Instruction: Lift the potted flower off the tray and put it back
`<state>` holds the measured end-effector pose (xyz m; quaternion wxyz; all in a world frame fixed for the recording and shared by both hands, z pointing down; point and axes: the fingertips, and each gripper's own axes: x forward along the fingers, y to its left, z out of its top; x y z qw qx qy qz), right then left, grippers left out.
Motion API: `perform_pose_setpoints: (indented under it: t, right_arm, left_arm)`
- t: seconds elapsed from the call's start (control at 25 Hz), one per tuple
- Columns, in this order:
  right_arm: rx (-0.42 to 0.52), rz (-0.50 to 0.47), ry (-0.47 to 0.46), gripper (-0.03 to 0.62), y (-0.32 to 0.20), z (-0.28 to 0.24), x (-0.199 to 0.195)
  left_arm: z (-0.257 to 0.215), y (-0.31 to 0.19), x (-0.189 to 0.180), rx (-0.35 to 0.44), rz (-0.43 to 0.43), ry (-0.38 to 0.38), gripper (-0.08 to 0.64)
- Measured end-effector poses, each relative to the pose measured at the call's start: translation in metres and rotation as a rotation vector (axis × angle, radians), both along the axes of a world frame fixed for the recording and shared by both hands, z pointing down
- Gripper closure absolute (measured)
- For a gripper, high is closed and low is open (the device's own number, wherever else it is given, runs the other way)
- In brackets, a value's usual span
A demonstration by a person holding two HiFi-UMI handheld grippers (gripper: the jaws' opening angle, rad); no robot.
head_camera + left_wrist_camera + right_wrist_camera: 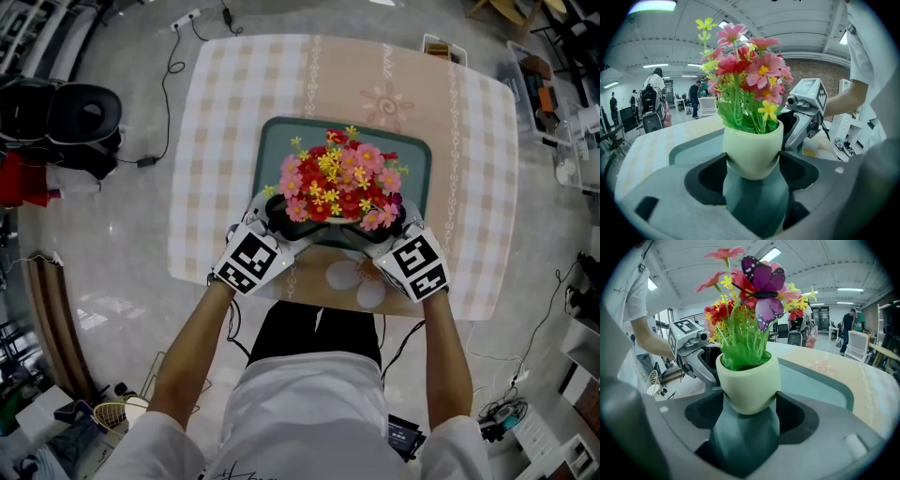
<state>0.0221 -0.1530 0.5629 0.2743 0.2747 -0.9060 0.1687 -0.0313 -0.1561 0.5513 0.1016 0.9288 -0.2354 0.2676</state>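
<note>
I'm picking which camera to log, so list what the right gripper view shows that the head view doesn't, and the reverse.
Only the right gripper view: the pale green round pot clamped in the right gripper, and a purple butterfly among the blooms. Only the head view: the full outline of the teal rectangular tray. Both: the red, pink and yellow flowers.

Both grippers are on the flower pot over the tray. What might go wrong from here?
1. The flower pot is rounded and narrows downward. The left gripper and right gripper pinch only its lower curve, so it may slip or twist.
2. The flowers stand tall above the grip, so the pot might tip toward the tray if the grippers move unevenly.
</note>
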Motion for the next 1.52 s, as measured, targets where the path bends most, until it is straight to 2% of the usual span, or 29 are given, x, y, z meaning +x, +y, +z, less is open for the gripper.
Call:
perform_pose_setpoints:
  t: [0.36, 0.8, 1.52]
  right_arm:
    - [0.003, 0.003, -0.026, 0.232, 0.003, -0.016, 0.000]
    - [0.009, 0.025, -0.038, 0.232, 0.011, -0.041, -0.002]
    - [0.035, 0.026, -0.031, 0.233, 0.033, -0.090, -0.011]
  left_arm:
    - [-0.015, 0.003, -0.001, -0.005, -0.009, 0.025, 0.210]
    - [-0.043, 0.010, -0.002, 0.023, 0.012, 0.006, 0.210]
    - [-0.087, 0.033, -0.010, 0.007, 0.006, 0.029, 0.210]
